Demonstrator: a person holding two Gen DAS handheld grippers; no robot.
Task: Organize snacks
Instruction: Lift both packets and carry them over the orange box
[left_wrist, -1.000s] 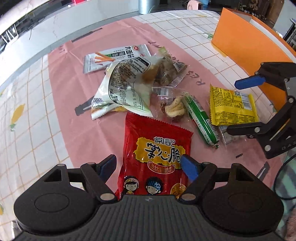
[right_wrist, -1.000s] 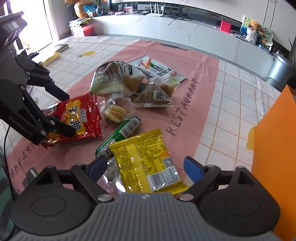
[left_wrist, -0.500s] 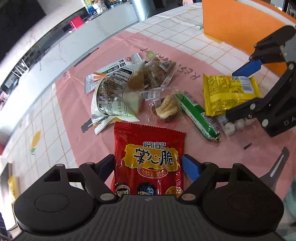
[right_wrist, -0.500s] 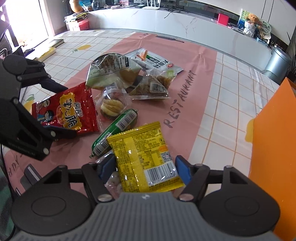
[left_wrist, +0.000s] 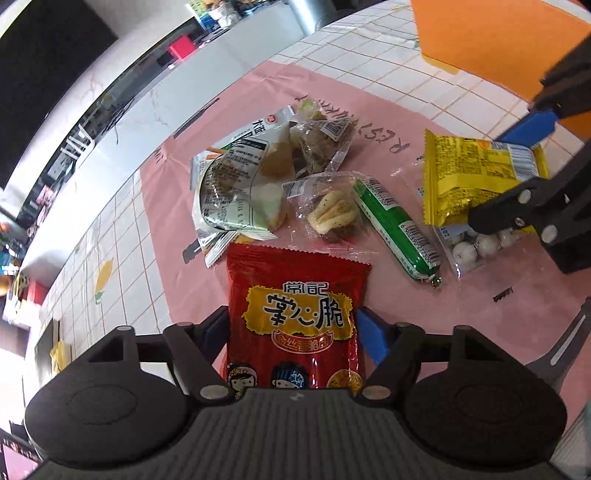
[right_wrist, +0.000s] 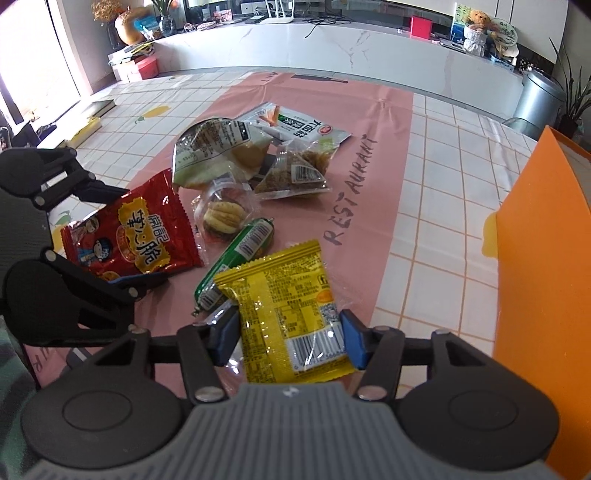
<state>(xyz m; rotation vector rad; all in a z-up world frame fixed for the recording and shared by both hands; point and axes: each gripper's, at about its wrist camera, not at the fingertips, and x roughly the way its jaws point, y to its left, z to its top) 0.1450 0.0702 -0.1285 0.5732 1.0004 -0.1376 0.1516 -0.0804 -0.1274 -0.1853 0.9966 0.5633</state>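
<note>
Snack packs lie in a heap on a pink mat (left_wrist: 192, 280). My left gripper (left_wrist: 291, 332) has its blue pads against both sides of the red snack bag (left_wrist: 299, 310); the bag also shows in the right wrist view (right_wrist: 136, 229). My right gripper (right_wrist: 288, 338) has its pads against both sides of the yellow snack pack (right_wrist: 291, 306), which also shows in the left wrist view (left_wrist: 476, 177). A green sausage stick (left_wrist: 395, 225), a clear biscuit pack (left_wrist: 328, 214) and a clear bag of white balls (left_wrist: 480, 243) lie between the two.
An orange box (right_wrist: 543, 258) stands at the right edge of the checked tablecloth (right_wrist: 443, 184). A large green-white bag (right_wrist: 218, 147), a triangular clear pack (right_wrist: 295, 173) and a white stick-snack pack (right_wrist: 303, 125) lie further back. A white counter runs behind the table.
Both grippers have moved forward over their packs and narrowed: the left onto the red bag, the right onto the yellow pack. The left view has tilted.
</note>
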